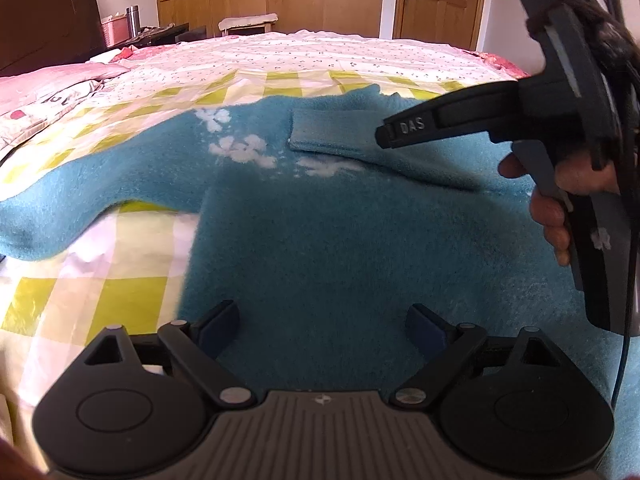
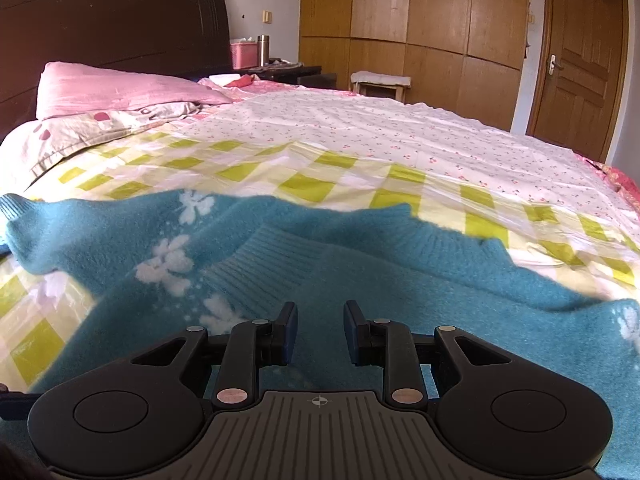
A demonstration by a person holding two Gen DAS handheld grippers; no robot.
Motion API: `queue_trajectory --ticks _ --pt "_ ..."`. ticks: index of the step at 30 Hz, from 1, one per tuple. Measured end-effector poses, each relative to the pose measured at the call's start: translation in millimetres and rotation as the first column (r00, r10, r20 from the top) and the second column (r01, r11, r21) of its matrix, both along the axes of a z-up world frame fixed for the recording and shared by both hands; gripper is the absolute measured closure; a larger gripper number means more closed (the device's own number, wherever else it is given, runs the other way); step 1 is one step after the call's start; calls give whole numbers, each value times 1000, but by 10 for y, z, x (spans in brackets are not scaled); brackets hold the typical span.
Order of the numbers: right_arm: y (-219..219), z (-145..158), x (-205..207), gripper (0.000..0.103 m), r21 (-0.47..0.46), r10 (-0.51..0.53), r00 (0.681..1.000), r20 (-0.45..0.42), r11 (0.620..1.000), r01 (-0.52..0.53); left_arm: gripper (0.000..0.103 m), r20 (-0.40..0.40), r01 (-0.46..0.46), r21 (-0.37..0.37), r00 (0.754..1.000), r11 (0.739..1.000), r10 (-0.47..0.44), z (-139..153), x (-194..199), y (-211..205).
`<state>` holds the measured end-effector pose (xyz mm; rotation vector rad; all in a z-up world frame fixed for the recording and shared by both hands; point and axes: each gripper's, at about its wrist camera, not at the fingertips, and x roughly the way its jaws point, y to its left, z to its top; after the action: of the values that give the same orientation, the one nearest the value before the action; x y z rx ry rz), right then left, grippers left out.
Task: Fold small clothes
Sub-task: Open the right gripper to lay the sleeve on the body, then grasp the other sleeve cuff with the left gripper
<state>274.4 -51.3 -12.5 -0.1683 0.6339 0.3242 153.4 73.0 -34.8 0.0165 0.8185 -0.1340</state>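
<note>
Ahead: your left gripper (image 1: 322, 330) faces bare sweater (image 1: 340, 240)
Right side: your right gripper (image 1: 386, 136) blocks there

A small teal sweater (image 1: 320, 240) of fuzzy knit lies spread out flat on the bed, over a sheet checked in yellow-green and white. White flower shapes (image 1: 244, 150) run in a scattered line across its chest. One sleeve (image 1: 80, 196) stretches out sideways to the left across the checked sheet, ending in a ribbed cuff (image 2: 12, 210) at the far left of the right wrist view. The other sleeve (image 1: 360, 140) is folded inward and lies across the upper body of the garment, its ribbed cuff (image 1: 316, 130) resting just beside the flowers. In the right wrist view the ribbed knit of that folded sleeve (image 2: 280, 256) shows plainly, with the sweater's wavy far edge (image 2: 440, 232) lying on the sheet behind it.
</note>
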Motion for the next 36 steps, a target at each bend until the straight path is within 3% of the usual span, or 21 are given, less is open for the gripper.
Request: queue_trajectory --ticks 4,10,16,20,24,29,36 --pt "121 -121 87 77 2 37 997 -65 999 -37 0 7 1 13 1000 1000 -1 -33 -8 -25" --pt "94 -117 2 76 -9 59 996 -68 998 -60 0 11 19 12 1000 1000 -19 -63 -11 -24" --pt "-93 -35 -179 76 45 31 997 -69 999 -27 0 4 19 -1 1000 1000 -19 -45 -21 -6" --pt "-214 -39 -378 76 53 23 997 -72 998 -19 0 0 -35 -66 999 997 35 51 -69 105" --pt "-335 -74 -556 76 83 10 997 -81 997 -4 0 55 -112 -82 992 990 116 224 -127 293" --pt "-396 -130 -744 76 128 9 996 -84 992 2 0 86 -286 -97 952 953 295 391 -103 786" --pt "-430 -168 -933 76 191 20 997 -80 982 -4 0 80 -547 -89 829 833 553 303 -28 1613"
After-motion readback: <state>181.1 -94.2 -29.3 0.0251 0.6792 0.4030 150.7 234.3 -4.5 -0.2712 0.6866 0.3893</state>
